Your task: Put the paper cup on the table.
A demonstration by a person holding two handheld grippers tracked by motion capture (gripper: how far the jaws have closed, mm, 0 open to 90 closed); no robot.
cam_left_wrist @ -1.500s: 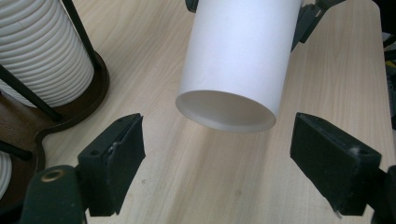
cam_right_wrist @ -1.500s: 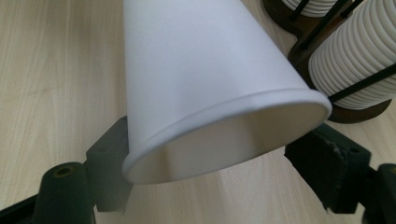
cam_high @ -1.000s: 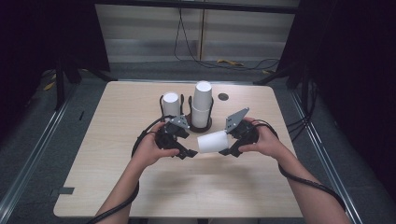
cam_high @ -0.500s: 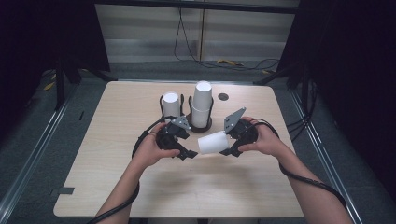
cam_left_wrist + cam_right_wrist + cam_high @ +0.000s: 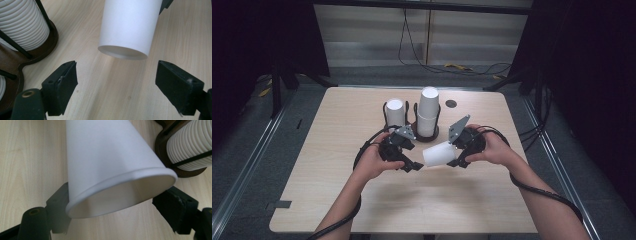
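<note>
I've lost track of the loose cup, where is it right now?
In the high view the white paper cup lies sideways in the right gripper, above the table's middle, its base pointing at the open left gripper, just before the cup holder.

A white paper cup (image 5: 130, 27) is hanging base-first just above the open gap of the left gripper (image 5: 116, 82), untouched by either jaw, while a ribbed cup stack (image 5: 22, 23) is standing in a dark wire holder (image 5: 37, 53) on the wooden table (image 5: 105, 95).
</note>
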